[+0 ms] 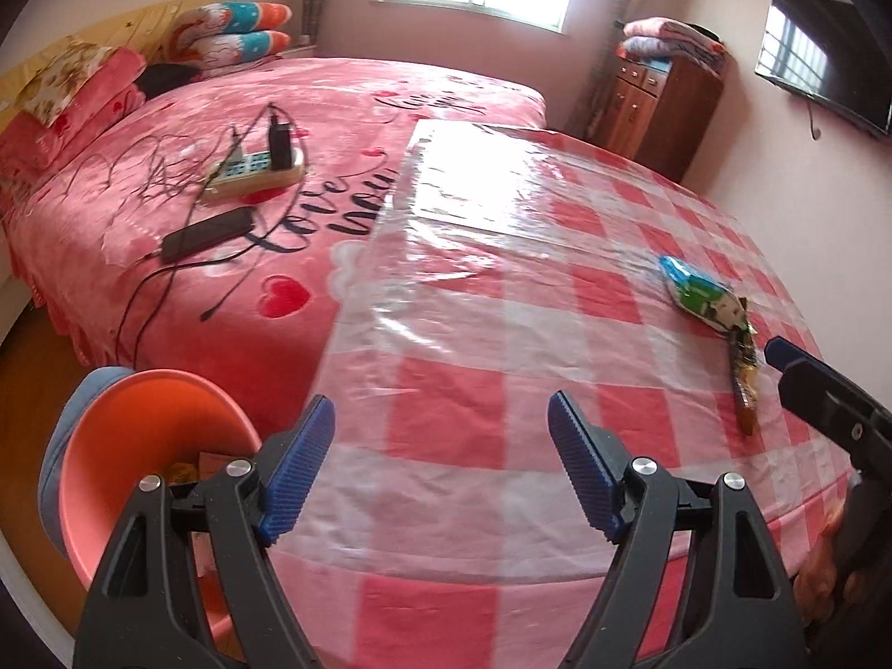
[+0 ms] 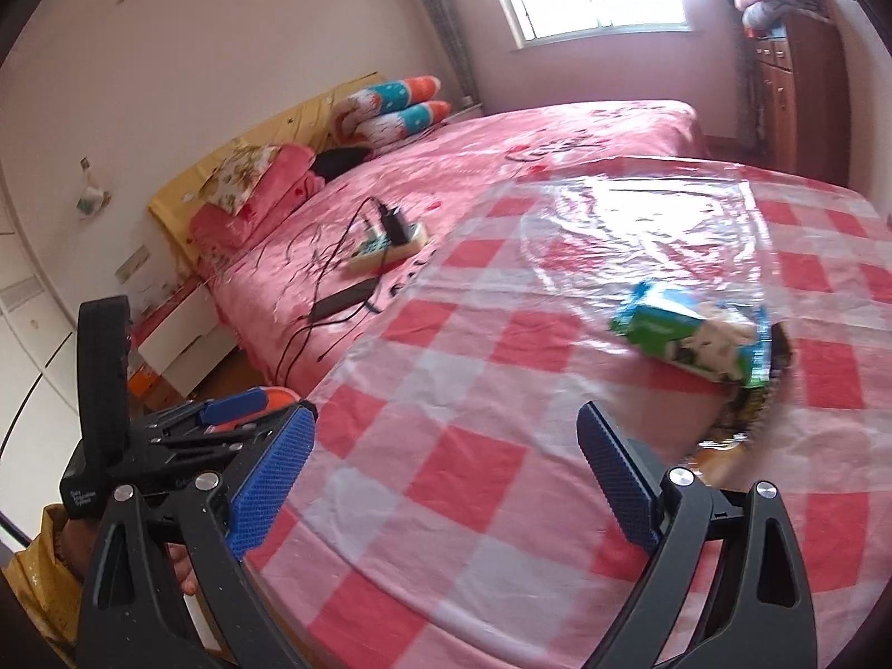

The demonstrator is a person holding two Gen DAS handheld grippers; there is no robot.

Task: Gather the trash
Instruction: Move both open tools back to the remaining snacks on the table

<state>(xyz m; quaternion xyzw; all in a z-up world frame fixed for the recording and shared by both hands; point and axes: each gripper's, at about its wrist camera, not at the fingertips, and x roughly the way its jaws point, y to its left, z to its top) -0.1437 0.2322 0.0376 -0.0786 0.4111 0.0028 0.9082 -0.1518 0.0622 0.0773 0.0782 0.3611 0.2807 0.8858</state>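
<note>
Both your claws are empty over the checked surface (image 1: 502,334), so you're on the approach, nothing picked up. Your left claw (image 1: 440,468) hangs with its jaws well apart and nothing between them, low over the near edge. Your right claw (image 2: 446,479) is spread wider and just as bare, and the trash lies ahead of it and a little to its right. There's the target: a crumpled snack wrapper (image 2: 691,340), green and white with a blue end, lying flat on the clear plastic sheet that covers the surface. A darker, thinner bit of packaging (image 1: 744,384) trails out from under it toward you; I can't tell whether that's a second piece or part of the same one. In the left view the wrapper (image 1: 705,298) lies just beyond your right claw's blue tip. The orange bin (image 1: 145,446) stands off the surface's edge, just left of your left claw, with some scraps already in its bottom. The right claw looks best placed: bring it forward and down over the wrapper's bulkiest part, pinch, then carry it across to the bin. It's thin and limp, so expect it to slide on that slick plastic.
</note>
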